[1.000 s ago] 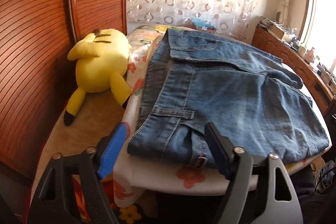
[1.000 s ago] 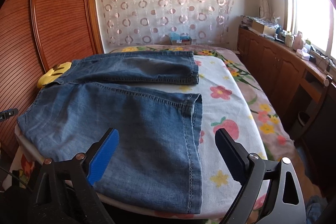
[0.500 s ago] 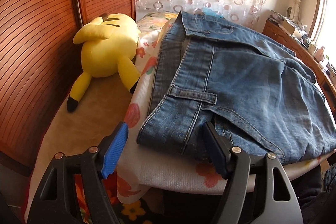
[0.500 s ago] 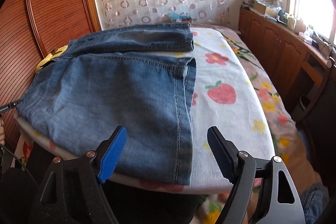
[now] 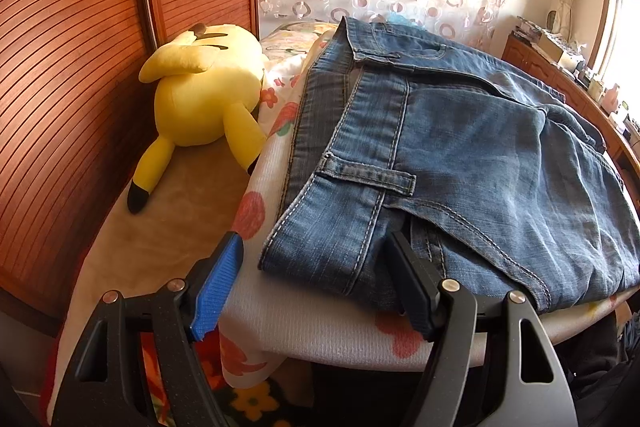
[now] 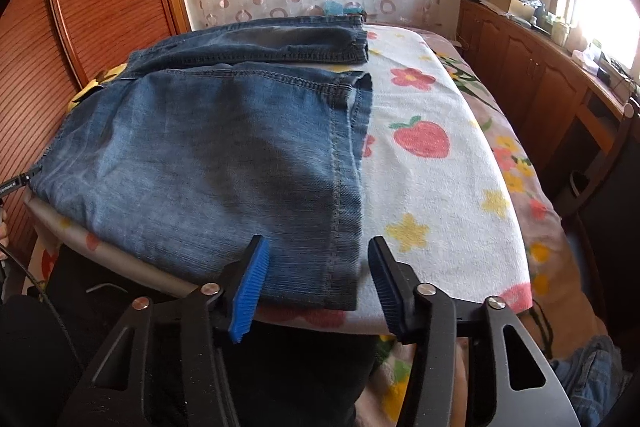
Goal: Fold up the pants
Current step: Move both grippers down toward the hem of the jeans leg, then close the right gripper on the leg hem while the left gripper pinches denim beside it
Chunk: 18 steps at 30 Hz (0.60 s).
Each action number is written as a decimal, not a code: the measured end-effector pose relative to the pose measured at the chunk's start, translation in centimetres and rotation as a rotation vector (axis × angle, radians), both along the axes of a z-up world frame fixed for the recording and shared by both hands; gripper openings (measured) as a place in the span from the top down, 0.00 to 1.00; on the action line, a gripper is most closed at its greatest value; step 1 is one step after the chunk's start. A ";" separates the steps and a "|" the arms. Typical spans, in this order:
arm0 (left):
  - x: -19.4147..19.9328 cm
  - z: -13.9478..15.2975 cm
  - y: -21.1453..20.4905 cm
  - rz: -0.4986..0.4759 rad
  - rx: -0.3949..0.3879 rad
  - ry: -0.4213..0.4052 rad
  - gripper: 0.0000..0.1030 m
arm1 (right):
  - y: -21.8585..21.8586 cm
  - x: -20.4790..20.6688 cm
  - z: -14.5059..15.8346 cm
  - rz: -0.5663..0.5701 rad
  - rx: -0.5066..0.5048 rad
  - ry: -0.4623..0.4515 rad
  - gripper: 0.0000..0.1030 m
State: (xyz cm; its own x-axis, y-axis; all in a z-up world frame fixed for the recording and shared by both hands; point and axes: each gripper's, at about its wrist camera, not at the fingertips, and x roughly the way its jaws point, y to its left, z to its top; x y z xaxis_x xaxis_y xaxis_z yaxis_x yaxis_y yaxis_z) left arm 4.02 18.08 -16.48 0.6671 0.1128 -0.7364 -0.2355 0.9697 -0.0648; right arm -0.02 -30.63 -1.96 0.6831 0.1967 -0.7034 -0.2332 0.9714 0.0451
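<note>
Blue denim pants lie flat on a flower-print towel over a bed. In the left wrist view the waistband corner with a belt loop faces me. My left gripper is open, its fingers straddling that near waistband corner. In the right wrist view the pants show both legs side by side, hems to the right. My right gripper is open, its fingers on either side of the near leg's hem corner at the bed's front edge.
A yellow plush toy lies left of the pants beside a wooden slatted wall. The towel extends right of the hems. A wooden cabinet with clutter runs along the right under a window. A patterned curtain hangs behind.
Both grippers have moved closer to the pants. The left now straddles the waistband corner and the right straddles the hem corner. The right jaws have narrowed a little.
</note>
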 end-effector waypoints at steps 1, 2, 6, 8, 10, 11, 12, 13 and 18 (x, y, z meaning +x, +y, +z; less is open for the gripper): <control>0.0 0.0 0.0 0.000 0.000 0.000 0.28 | 0.3 0.4 0.1 -0.002 -0.003 -0.002 0.57; 0.0 0.0 0.0 0.000 0.000 0.000 0.28 | 0.2 0.4 0.2 -0.003 -0.005 -0.002 0.59; 0.1 0.0 -0.1 0.004 0.001 0.001 0.28 | 0.5 0.7 0.3 0.018 -0.010 0.004 0.70; 0.1 0.1 -0.1 0.004 -0.003 0.005 0.28 | 0.9 1.4 0.2 0.034 -0.011 0.005 0.77; 0.1 0.2 0.0 0.005 -0.014 0.004 0.28 | 0.8 1.7 0.3 0.044 0.003 0.008 0.83; 0.0 0.2 0.1 0.004 -0.019 0.001 0.28 | 0.7 1.6 0.4 0.047 0.005 0.002 0.84; -0.1 0.2 0.1 0.004 -0.025 -0.003 0.29 | 0.7 1.6 0.6 0.051 0.004 -0.006 0.86; -0.2 0.3 0.2 0.003 -0.032 -0.008 0.33 | 0.8 1.6 0.9 0.055 0.003 -0.014 0.86; -0.4 0.4 0.6 0.003 -0.078 -0.020 0.38 | 1.2 1.6 1.9 0.061 0.001 -0.055 0.87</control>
